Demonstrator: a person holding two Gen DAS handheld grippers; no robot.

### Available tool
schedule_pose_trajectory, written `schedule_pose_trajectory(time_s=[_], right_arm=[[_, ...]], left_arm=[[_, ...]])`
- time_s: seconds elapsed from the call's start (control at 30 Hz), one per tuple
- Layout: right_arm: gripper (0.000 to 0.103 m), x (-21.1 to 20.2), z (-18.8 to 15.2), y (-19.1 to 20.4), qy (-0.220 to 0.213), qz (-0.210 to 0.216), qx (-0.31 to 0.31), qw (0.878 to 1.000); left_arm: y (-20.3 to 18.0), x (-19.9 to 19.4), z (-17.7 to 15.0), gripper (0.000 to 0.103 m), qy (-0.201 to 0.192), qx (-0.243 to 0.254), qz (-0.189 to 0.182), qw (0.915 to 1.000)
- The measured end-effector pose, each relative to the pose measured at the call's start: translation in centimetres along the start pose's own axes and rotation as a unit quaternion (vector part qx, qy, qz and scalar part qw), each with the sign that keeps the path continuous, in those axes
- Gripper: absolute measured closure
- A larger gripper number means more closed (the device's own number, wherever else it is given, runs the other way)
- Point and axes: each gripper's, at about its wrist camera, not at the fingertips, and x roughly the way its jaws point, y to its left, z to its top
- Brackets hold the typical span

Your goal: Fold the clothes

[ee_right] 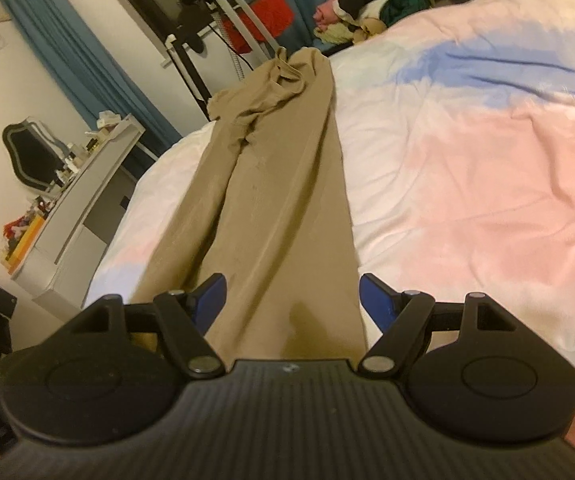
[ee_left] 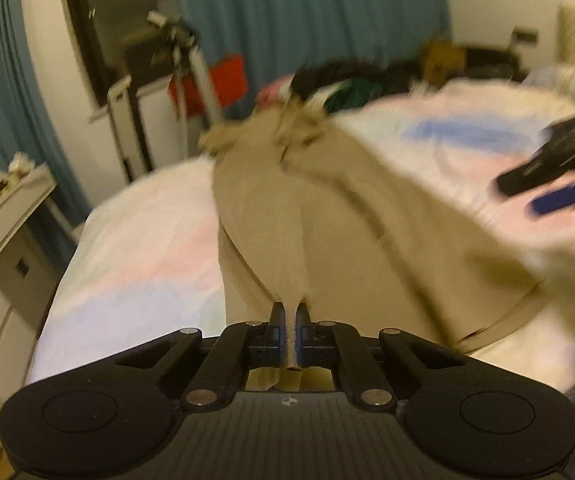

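Currently: khaki trousers (ee_right: 271, 184) lie lengthwise on bed (ee_right: 467, 184) | left hand-held gripper (ee_left: 290, 320) pinches 1 hem | right hand-held gripper (ee_right: 291, 300) spread wide over other leg | advice: clamp matching hem, lift both evenly.

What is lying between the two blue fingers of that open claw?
In the right wrist view, the tan trousers run up the bed between the right claw's spread fingers, which are not closed on the cloth.
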Motion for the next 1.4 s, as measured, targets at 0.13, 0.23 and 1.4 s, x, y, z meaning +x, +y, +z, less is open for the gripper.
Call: schedule_pose_trajectory(time_s=[0.13,0.23,1.4], right_arm=[[0.027,0.3,0.1,-0.5,0.006,-0.002,0.016,1.0],[0.027,0.5,0.0,-0.7,0.012,-0.01,0.018,1.0],[0.032,4.5,-2.6,-6.1,0.127,0.111,0.242,0.956]], left_arm=[[-1.0,-1.3,0.0,0.098,-0.023,0.001,-0.027,0.9994],[-1.0,-1.1,0.2,0.099,-0.024,-0.007,-0.046,0.9986],[11.5,9.6,-4.7,0.045,0.15,-0.482,-0.179,0.8446]])
